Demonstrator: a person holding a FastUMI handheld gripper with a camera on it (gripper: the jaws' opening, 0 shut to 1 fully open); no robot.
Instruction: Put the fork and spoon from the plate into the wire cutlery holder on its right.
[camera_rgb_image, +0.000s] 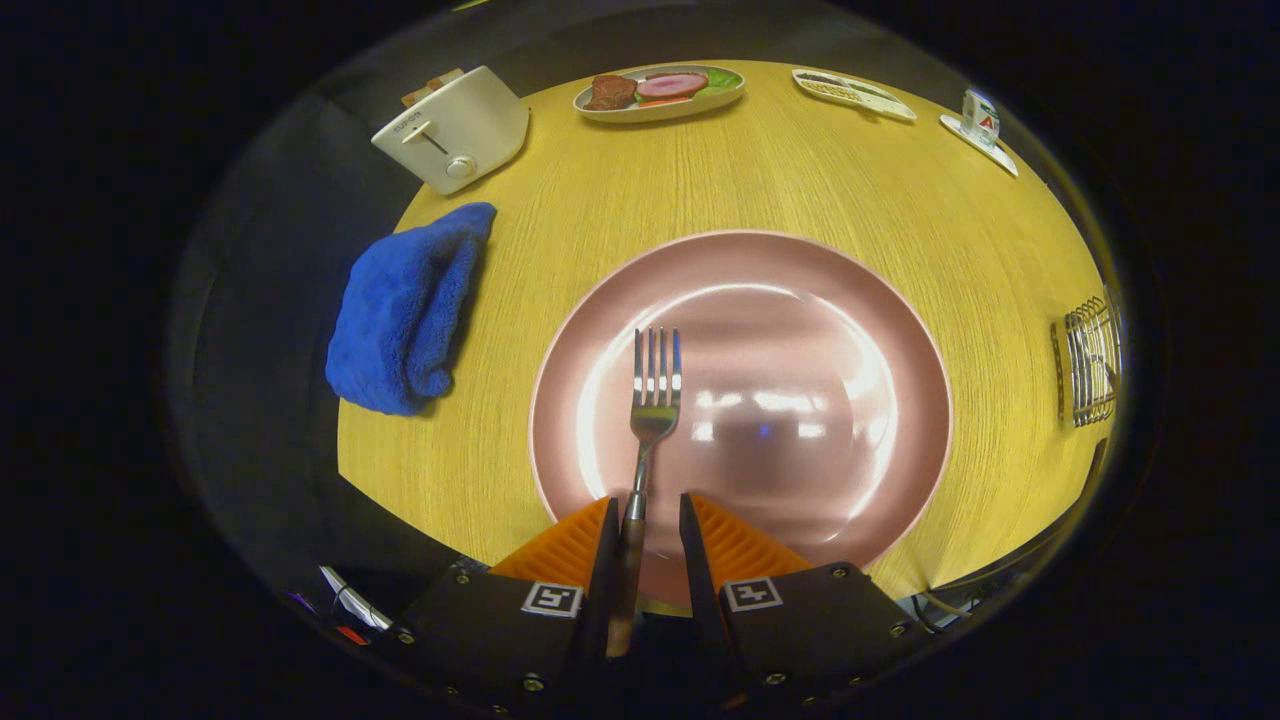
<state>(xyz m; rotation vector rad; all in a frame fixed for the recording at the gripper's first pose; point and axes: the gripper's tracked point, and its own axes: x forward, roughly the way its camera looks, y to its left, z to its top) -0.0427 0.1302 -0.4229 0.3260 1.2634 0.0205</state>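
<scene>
A metal fork (652, 400) lies on the pink plate (880, 330), tines pointing away from me. Its wooden handle runs back between my fingers and rests close against the left finger (604, 540). A clear gap separates the handle from the right finger. My gripper (648, 512) hovers over the plate's near rim and stands open around the handle. The wire cutlery holder (1088, 362) stands on the table to the right of the plate, well beyond the right finger.
A folded blue cloth (405, 310) lies left of the plate at the table's edge. Behind it stands a white toaster (455, 128). A dish of food (660, 92), a flat tray (852, 92) and a small card stand (980, 122) line the far side of the round wooden table (800, 180).
</scene>
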